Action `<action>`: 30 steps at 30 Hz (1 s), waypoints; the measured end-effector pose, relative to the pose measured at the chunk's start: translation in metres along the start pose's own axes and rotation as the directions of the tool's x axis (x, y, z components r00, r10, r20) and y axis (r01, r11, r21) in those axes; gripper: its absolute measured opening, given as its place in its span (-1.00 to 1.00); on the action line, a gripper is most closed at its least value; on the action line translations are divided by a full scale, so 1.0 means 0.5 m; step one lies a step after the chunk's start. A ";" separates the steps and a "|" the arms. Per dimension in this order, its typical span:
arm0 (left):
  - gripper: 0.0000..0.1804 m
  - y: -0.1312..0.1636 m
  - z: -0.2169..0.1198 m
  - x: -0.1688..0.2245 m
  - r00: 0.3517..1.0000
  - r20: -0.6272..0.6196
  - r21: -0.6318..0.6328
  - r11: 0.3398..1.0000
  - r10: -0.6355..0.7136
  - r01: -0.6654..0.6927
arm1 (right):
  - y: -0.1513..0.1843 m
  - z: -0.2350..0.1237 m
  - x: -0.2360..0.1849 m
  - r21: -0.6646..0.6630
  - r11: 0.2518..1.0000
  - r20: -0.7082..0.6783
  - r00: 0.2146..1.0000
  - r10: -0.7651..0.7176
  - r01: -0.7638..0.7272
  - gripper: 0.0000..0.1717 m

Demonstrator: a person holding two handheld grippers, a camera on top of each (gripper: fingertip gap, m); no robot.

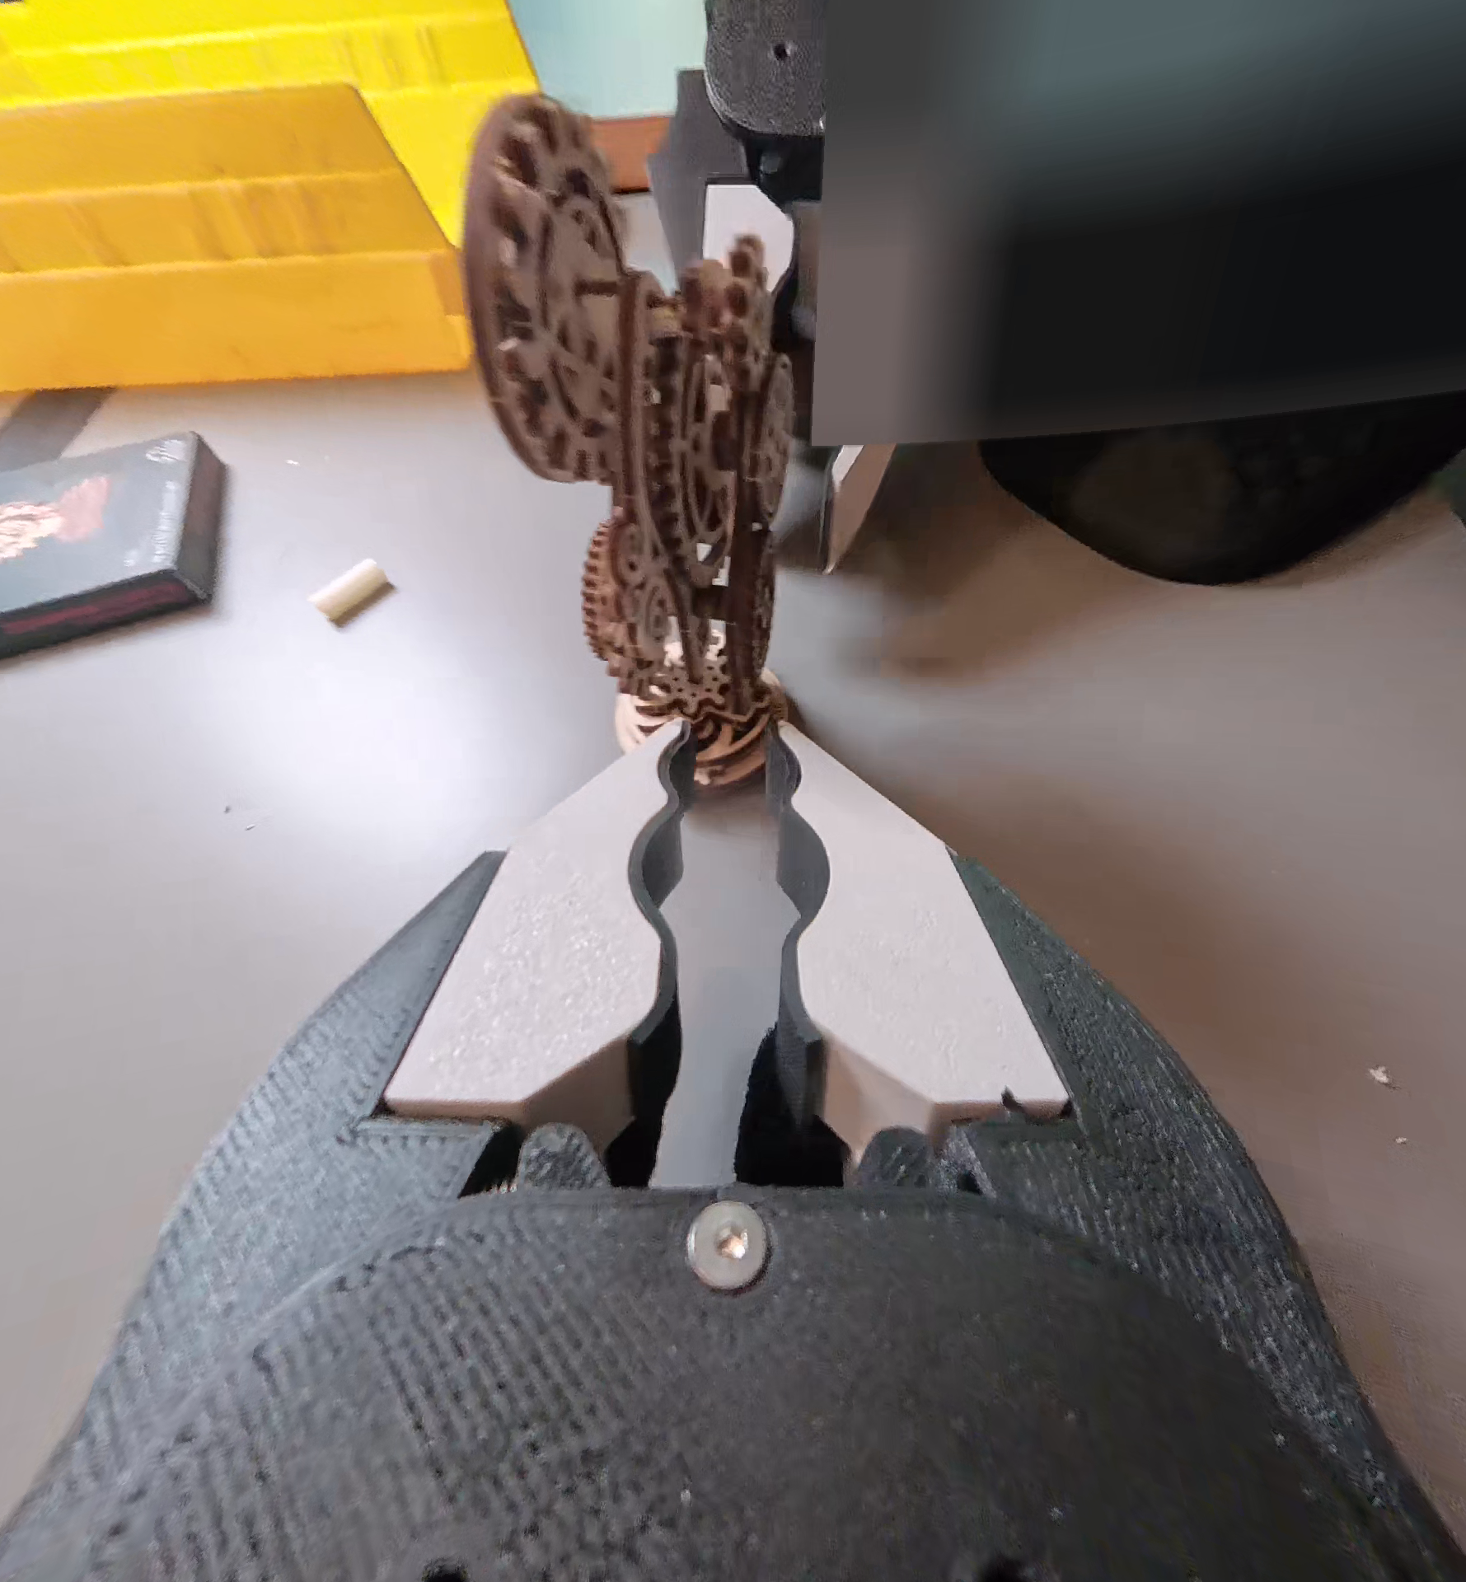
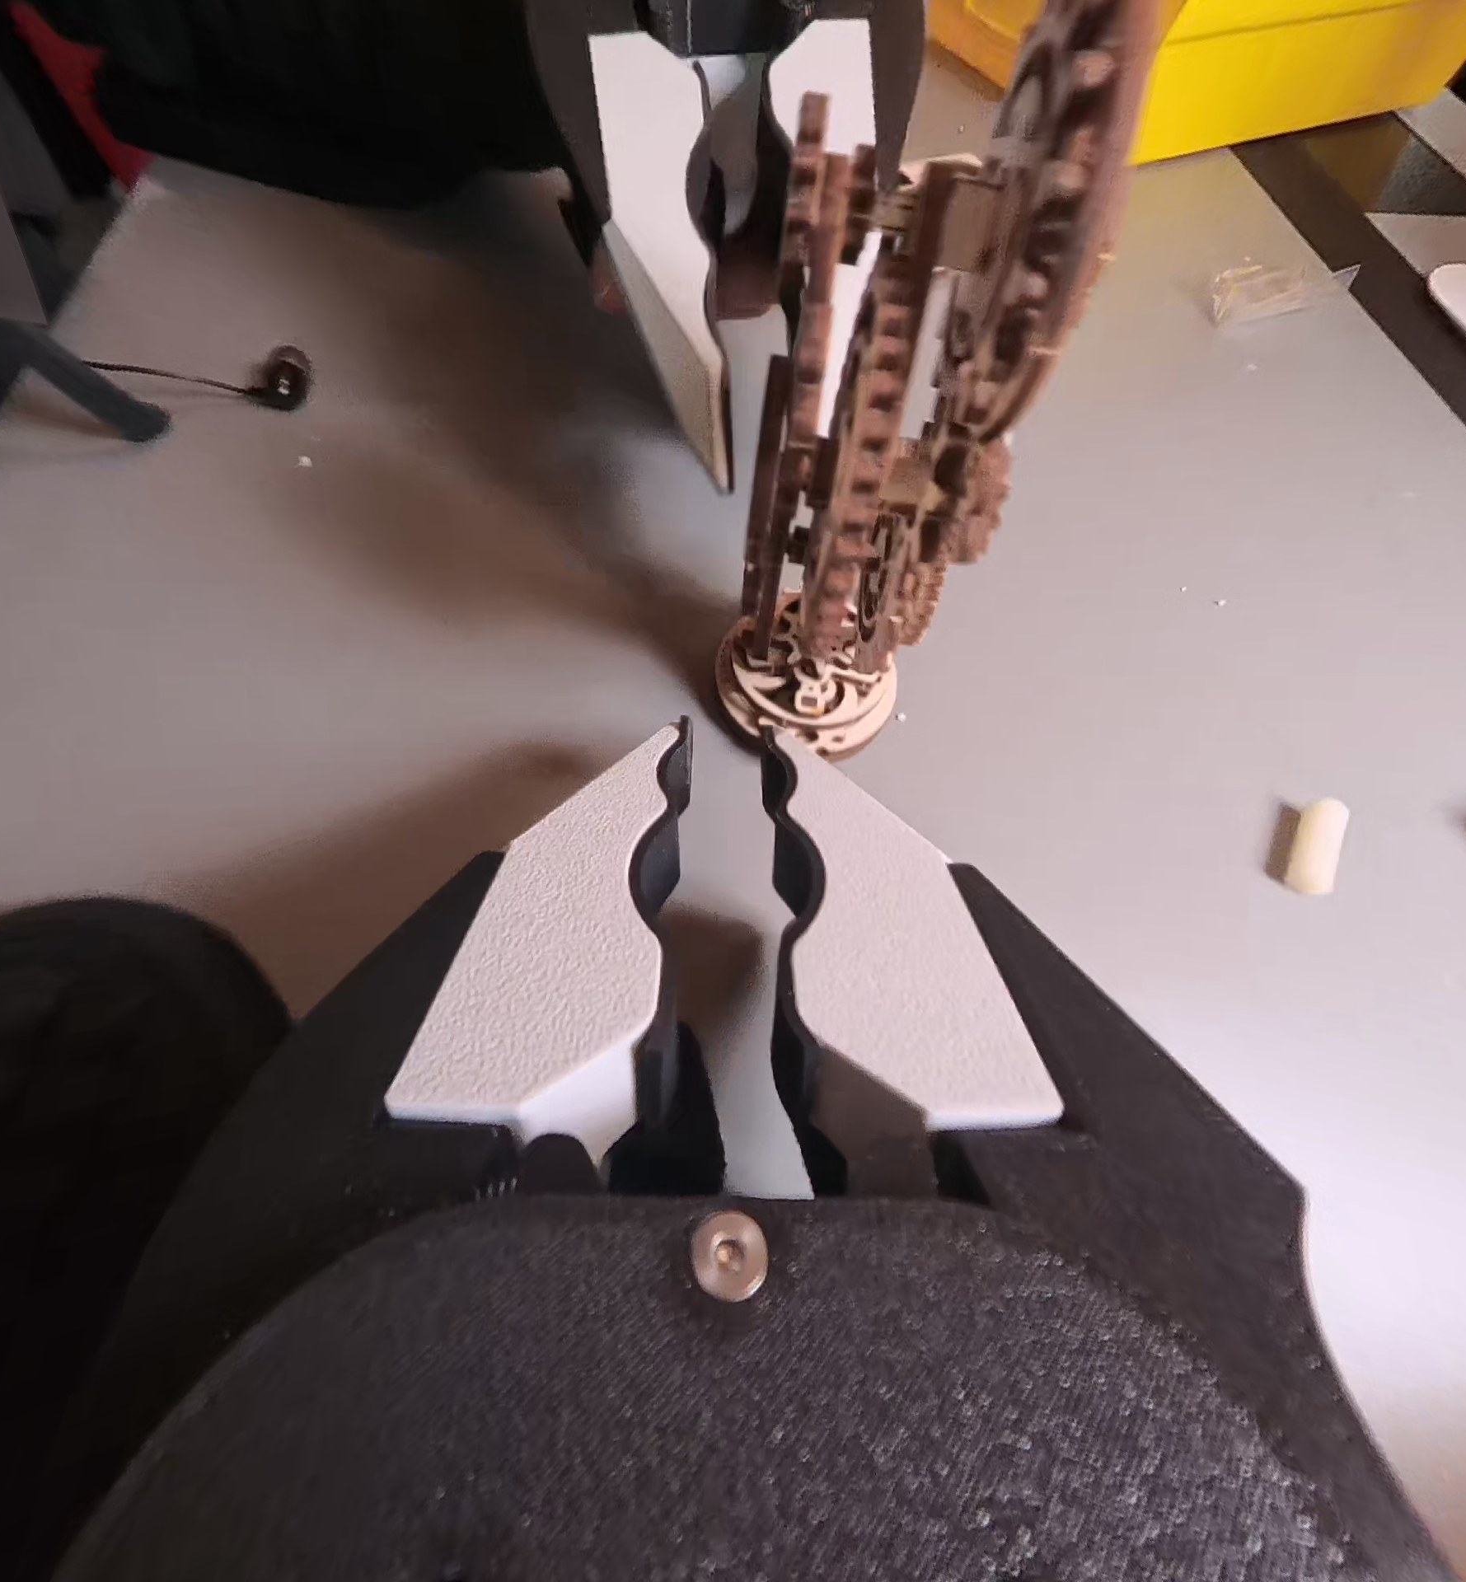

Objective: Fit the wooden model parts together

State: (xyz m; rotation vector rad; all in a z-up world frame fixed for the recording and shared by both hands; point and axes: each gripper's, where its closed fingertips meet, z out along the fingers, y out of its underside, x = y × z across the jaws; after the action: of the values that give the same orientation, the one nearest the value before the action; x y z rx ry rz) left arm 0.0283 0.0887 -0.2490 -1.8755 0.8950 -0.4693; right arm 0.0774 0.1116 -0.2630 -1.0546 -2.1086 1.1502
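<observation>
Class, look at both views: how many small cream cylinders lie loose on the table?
1. The cylinder lies on the grey table, between the dark box and the wooden model; the right wrist view shows the same one. Others may be hidden behind the grippers.

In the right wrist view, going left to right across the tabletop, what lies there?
Small dark round thing with a cord → wooden model standing on its round base → pale short cylinder.

One wooden model [image 1: 678,479], two claws [image 1: 729,753], one white peg [image 1: 351,591].
</observation>
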 end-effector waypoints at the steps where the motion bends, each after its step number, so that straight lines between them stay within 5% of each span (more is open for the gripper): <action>1: -0.84 0.000 0.009 0.006 1.000 -0.012 -0.012 1.000 0.008 -0.009 | -0.003 0.013 -0.001 -0.009 1.000 -0.014 1.000 -0.011 0.010 -0.84; 30: -0.94 -0.001 0.055 -0.003 0.990 0.068 -0.061 0.991 0.125 -0.121 | -0.027 0.058 0.034 0.006 0.999 -0.031 0.999 -0.037 0.037 -0.97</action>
State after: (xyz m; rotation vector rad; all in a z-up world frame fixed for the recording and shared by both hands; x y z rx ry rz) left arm 0.0455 0.1065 -0.2612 -1.8640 0.9784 -0.3026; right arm 0.0415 0.1076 -0.2648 -1.0195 -2.0903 1.1160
